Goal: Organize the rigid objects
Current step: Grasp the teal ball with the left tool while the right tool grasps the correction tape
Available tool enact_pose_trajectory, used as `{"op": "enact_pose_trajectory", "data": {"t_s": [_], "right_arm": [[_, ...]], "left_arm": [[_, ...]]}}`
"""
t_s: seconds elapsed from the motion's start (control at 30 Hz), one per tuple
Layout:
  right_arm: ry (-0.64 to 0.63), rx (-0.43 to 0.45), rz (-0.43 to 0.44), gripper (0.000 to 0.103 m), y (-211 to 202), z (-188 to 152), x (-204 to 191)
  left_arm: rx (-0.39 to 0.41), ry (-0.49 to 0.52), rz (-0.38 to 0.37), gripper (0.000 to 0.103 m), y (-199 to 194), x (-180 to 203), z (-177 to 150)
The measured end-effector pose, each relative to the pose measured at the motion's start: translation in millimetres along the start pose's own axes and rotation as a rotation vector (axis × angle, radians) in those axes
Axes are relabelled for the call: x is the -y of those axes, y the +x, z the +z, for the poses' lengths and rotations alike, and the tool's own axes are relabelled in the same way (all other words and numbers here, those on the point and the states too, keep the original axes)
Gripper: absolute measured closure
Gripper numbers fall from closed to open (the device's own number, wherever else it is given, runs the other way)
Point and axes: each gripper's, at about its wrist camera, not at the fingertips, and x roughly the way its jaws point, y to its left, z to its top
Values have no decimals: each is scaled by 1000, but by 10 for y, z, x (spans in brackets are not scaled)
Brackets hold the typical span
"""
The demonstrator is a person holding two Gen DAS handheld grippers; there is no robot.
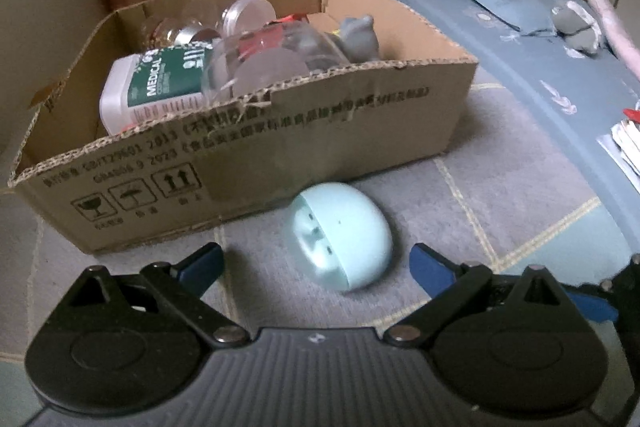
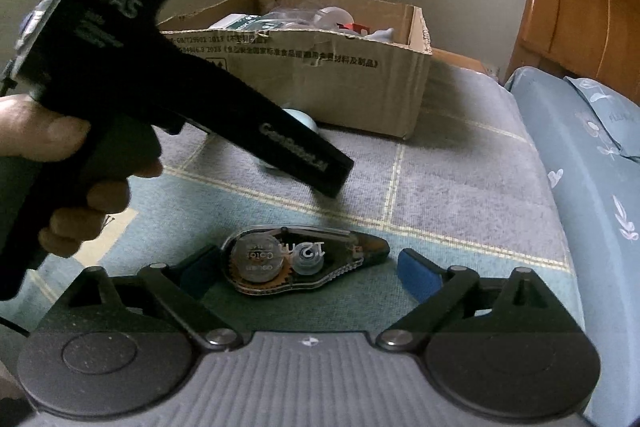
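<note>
- Left gripper (image 1: 316,265) stood wide apart, holding nothing, just short of a pale blue rounded case (image 1: 340,237) on the blanket (image 1: 500,195).
- Case lay just beside the front wall of the cardboard box (image 1: 320,131), which held a white bottle (image 1: 152,87) and clear jars (image 1: 256,67).
- Right gripper (image 2: 310,269) also stood wide; correction tape (image 2: 296,263) lay flat between its fingers, ungripped.

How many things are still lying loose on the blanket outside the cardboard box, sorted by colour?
Pale blue: 1, the rounded case lying just in front of the cardboard box, between the open left tongs.
Clear and dark: 1, the correction tape dispenser, between the open right tongs.
Total: 2
</note>
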Motion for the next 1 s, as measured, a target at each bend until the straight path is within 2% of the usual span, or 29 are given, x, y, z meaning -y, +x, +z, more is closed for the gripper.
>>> {"op": "enact_pose_trajectory", "data": {"t_s": [0.2, 0.43, 0.53, 0.6, 0.77, 1.0], "right_arm": [[-3, 10, 6, 2, 0, -21, 21], [-4, 18, 8, 1, 10, -31, 36], [-4, 18, 7, 1, 13, -30, 36], [-4, 19, 7, 1, 10, -32, 38], [-5, 19, 9, 1, 8, -33, 42], [-6, 23, 11, 1, 17, -43, 63]], "left_arm": [[3, -13, 21, 3, -30, -105, -46], [7, 30, 55, 3, -133, -219, -141], [17, 23, 37, 12, -139, -164, -127], [29, 21, 14, 25, -130, -114, -103], [59, 28, -23, 49, -94, -24, -36], [71, 85, -35, 51, -133, -43, -70]]}}
